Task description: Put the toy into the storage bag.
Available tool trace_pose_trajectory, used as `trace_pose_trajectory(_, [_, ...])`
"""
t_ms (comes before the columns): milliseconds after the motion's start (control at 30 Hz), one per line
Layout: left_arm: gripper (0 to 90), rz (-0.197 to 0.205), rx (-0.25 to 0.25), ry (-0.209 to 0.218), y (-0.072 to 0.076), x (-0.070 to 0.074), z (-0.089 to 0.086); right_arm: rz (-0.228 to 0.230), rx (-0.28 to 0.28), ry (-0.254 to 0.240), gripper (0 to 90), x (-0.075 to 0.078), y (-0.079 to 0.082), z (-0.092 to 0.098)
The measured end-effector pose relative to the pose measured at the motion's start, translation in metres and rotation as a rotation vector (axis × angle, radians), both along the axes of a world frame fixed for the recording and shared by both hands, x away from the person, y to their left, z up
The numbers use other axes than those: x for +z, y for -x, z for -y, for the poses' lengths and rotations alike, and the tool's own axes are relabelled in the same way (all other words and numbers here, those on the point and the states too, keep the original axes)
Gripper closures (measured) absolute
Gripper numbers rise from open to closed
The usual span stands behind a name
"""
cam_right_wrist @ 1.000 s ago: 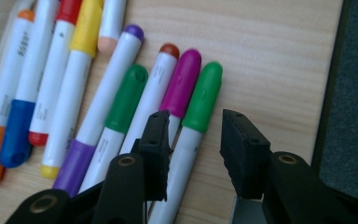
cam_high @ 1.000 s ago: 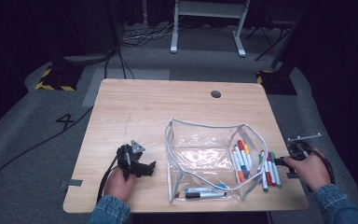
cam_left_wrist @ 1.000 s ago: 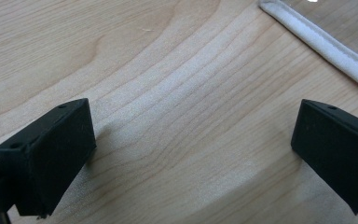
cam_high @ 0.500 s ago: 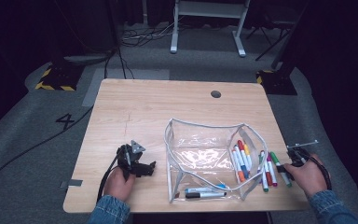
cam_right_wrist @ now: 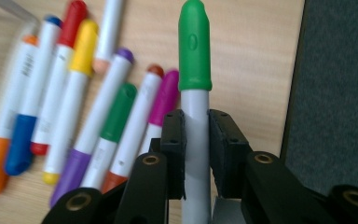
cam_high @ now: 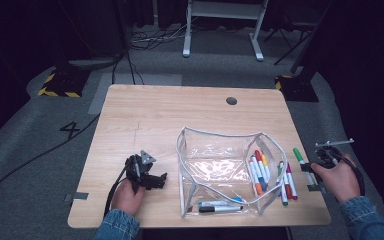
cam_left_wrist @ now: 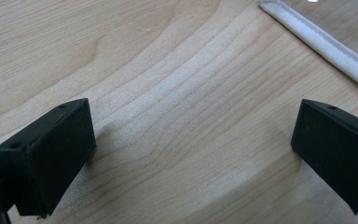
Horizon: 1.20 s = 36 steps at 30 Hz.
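One green-capped marker (cam_right_wrist: 195, 93) is gripped between the closed jaws of the right tongs (cam_right_wrist: 196, 140); the left tongs (cam_left_wrist: 191, 154) are held open over the table (cam_left_wrist: 177, 93), nothing between them.

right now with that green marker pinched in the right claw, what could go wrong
The right claw grips the green-capped marker low on its barrel, so it may pivot or slip. It hangs close over the loose markers, which a swing could scatter. The clear pouch mouth looks floppy and the left claw isn't holding it.
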<state>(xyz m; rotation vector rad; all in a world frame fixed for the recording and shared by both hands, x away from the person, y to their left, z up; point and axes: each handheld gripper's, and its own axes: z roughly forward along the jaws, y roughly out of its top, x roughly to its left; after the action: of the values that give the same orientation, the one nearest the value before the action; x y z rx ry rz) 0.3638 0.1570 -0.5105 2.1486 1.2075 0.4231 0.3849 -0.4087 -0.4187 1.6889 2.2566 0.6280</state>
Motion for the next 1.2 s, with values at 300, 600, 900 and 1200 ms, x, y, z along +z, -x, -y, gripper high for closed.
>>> trace_pose_trajectory(300, [0.0, 0.005, 0.002, -0.003, 0.001, 0.0, 0.0, 0.1, 0.095, -0.022, 77.3, 0.049, -0.003, -0.016])
trace_pose_trajectory(600, [0.0, 0.001, -0.004, -0.002, 0.002, 0.0, -0.001, 0.163, 0.185, -0.048, 77.3, 0.087, -0.004, -0.035])
trace_pose_trajectory(900, [0.0, 0.001, -0.006, -0.003, 0.002, 0.0, -0.001, 0.216, 0.308, -0.056, 77.2, 0.119, 0.005, -0.066])
trace_pose_trajectory(1200, [0.0, 0.001, -0.006, -0.003, 0.002, 0.0, -0.001, 0.241, 0.434, -0.066, 77.2, 0.139, 0.013, -0.102])
